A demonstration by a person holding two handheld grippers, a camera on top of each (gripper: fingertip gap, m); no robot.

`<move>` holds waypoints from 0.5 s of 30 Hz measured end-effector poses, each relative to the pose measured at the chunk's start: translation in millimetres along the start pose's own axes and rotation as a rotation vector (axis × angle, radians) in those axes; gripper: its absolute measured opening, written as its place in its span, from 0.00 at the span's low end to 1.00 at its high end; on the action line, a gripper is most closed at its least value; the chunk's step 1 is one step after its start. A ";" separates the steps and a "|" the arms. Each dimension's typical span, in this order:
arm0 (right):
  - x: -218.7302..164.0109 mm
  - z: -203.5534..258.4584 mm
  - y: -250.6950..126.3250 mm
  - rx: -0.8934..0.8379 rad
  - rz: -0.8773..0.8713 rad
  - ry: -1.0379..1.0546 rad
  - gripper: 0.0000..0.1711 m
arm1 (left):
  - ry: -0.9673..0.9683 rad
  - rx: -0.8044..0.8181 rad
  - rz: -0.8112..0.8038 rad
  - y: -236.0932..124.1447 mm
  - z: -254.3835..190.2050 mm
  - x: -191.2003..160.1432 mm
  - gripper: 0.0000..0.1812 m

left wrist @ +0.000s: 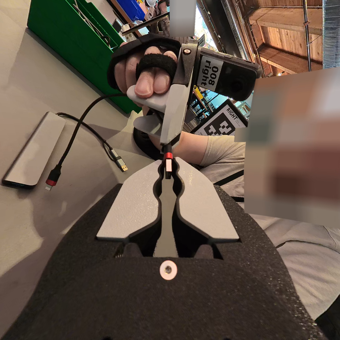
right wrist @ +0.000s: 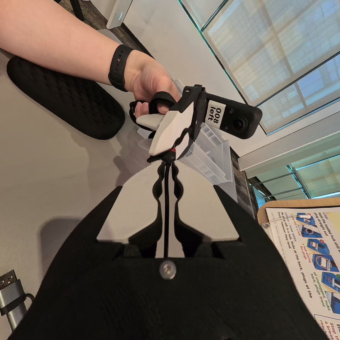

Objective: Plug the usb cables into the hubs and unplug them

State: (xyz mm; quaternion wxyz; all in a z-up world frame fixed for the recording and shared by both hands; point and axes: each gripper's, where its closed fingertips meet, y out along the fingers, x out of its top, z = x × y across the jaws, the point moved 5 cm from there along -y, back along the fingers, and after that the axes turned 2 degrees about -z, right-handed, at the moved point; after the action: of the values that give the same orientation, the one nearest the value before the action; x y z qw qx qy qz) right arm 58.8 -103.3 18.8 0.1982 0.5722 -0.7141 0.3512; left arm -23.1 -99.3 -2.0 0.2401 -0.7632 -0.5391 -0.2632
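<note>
We hold both grippers nose to nose at frame centre. The left gripper (left wrist: 168,170) pinches the metal plug (left wrist: 168,166), fingers nearly closed on it, likely passing it across for a better hold. The right gripper (right wrist: 167,165) is clamped on the black cable (right wrist: 167,211) just behind the red collar (left wrist: 168,156). At left on the table (left wrist: 88,193) we count one hub (left wrist: 35,152), unplugged, and two loose connectors beside it.

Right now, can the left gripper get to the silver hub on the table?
Probably not yet: the left gripper is shut on the red-collared plug, whose cable the right gripper holds. The silver hub lies unobstructed on the table.
</note>
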 end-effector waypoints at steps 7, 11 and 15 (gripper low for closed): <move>-0.8 -0.6 0.3 0.005 0.006 0.010 0.04 | 0.003 0.007 0.001 0.6 0.4 0.0 0.03; -4.0 -4.0 -1.4 0.023 0.036 0.072 0.04 | 0.064 0.060 -0.014 2.1 2.6 4.3 0.04; -17.0 -19.9 -15.9 -0.066 0.076 0.102 0.04 | 0.247 0.370 -0.075 -4.6 10.2 20.7 0.12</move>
State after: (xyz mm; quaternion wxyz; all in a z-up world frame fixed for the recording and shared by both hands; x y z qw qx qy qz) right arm 76.3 -78.8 24.9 0.2394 0.5193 -0.7354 0.3636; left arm -20.2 -76.9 4.4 0.4301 -0.6476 -0.5728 -0.2601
